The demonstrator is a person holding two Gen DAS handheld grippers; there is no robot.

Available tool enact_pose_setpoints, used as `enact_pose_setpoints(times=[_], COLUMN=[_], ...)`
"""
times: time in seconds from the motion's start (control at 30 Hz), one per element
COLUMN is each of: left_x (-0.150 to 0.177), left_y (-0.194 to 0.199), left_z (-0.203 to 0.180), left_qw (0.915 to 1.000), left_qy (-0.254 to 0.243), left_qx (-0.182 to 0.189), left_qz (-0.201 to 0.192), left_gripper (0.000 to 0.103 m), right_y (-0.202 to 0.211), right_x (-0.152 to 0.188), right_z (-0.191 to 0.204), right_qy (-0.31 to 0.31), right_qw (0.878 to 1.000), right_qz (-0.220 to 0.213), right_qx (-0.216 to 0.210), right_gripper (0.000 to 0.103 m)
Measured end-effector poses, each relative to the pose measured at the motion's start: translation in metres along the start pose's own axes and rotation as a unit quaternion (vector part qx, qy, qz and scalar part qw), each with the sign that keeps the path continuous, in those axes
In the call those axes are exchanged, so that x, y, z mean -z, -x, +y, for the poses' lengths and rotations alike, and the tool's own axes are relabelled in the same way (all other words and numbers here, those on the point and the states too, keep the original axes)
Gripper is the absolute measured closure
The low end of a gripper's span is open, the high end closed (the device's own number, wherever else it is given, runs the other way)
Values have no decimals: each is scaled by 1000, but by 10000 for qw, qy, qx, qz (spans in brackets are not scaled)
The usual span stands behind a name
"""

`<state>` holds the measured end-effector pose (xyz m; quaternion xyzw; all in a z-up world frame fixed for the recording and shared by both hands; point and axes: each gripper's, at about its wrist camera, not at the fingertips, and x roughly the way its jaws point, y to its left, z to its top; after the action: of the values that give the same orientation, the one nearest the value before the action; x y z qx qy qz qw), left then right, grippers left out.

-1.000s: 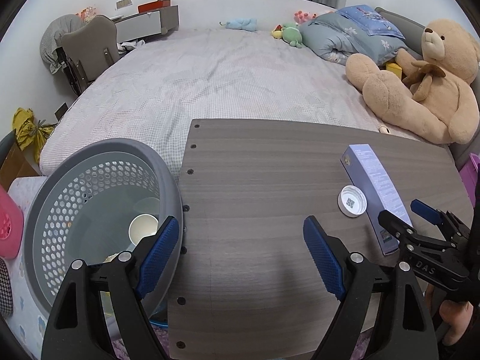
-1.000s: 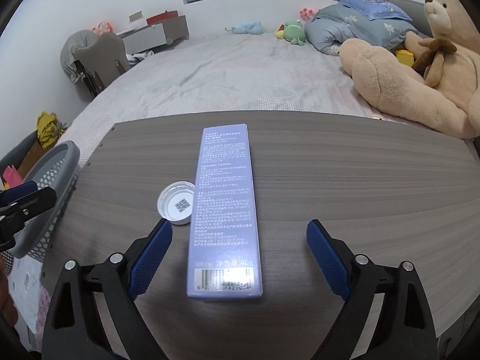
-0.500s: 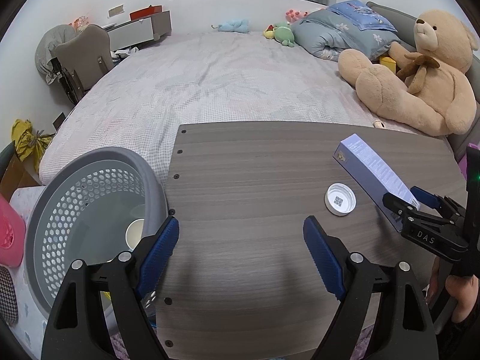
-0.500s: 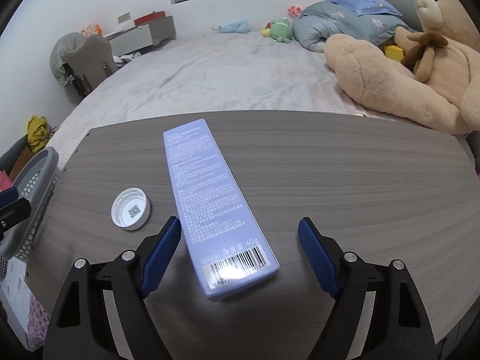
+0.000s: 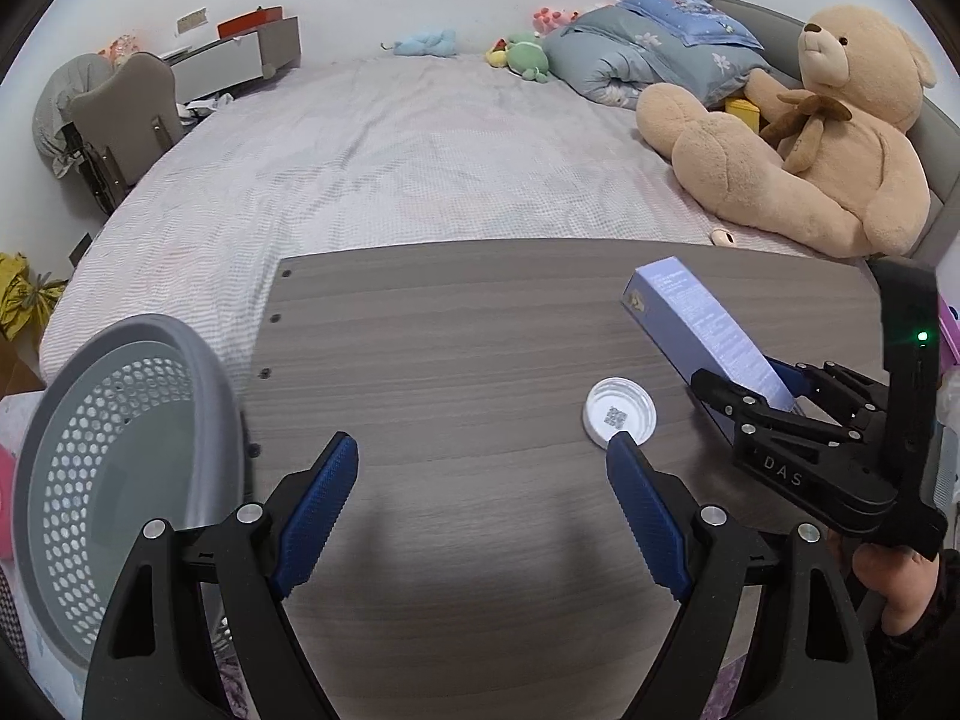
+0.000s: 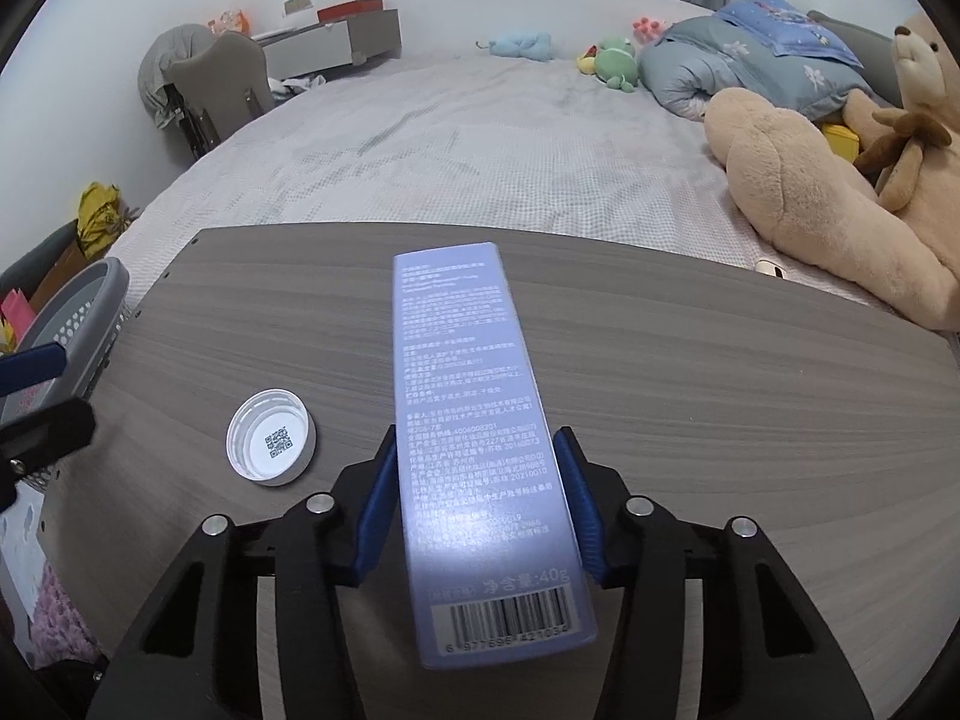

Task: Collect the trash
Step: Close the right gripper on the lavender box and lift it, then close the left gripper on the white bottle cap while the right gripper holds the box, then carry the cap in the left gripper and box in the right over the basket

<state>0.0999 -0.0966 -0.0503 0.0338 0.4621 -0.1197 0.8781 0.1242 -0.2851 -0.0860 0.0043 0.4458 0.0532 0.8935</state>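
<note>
Risk: right gripper (image 6: 477, 501), jaws closing on box (image 6: 474, 438) near its barcode end, may let long free end sag and slip.

Glossy paper box (image 6: 474, 438), white plastic cap (image 6: 271, 444), matt woodgrain table (image 6: 690, 396)

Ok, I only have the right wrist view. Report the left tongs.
Observer: The left tongs are open and empty above the table.
Operator: Give me the cap relative to them.
Observer: The white cap lies on the table just at the tip of their right finger, not between the two.
Operator: Now the basket's inside.
Observer: The grey basket stands off the table's left edge; the part of its inside that shows holds nothing I can make out.
</note>
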Motion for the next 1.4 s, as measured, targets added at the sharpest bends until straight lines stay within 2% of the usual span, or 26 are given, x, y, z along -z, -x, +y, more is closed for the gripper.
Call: enact_pose_setpoints(times=[0.37,0.63,0.97,1.03,1.17,1.2,1.4], left_x=[1,-6,-9,-8,-8,-7,-2], left_y=[-38,-62,-71,-70,-66,-65,-54], left_z=[-35,-58,-65,-65,-69,-69,-59], left_qw=[9986,9978,9976,9977,9972,9971,9980], left_qy=[-267,-536,-588,-598,-702,-709,-533], left_qx=[317,136,107,65,79,92,234], left_qz=[342,362,337,299,246,247,243], left_gripper=[22,22,22,28,59,64,64], right_y=[27,52,60,63,65,66,69], right_x=[21,28,35,35,34,34,35], right_z=[-26,-39,-46,-47,-44,-43,-39], right_qy=[-577,-848,-998,-1012,-1006,-1006,-988], right_qw=[9981,9953,9938,9936,9935,9935,9938], right_qz=[-213,-459,-482,-506,-533,-534,-509], right_qx=[27,11,28,33,34,33,33], right_gripper=[60,60,60,60,60,60,60])
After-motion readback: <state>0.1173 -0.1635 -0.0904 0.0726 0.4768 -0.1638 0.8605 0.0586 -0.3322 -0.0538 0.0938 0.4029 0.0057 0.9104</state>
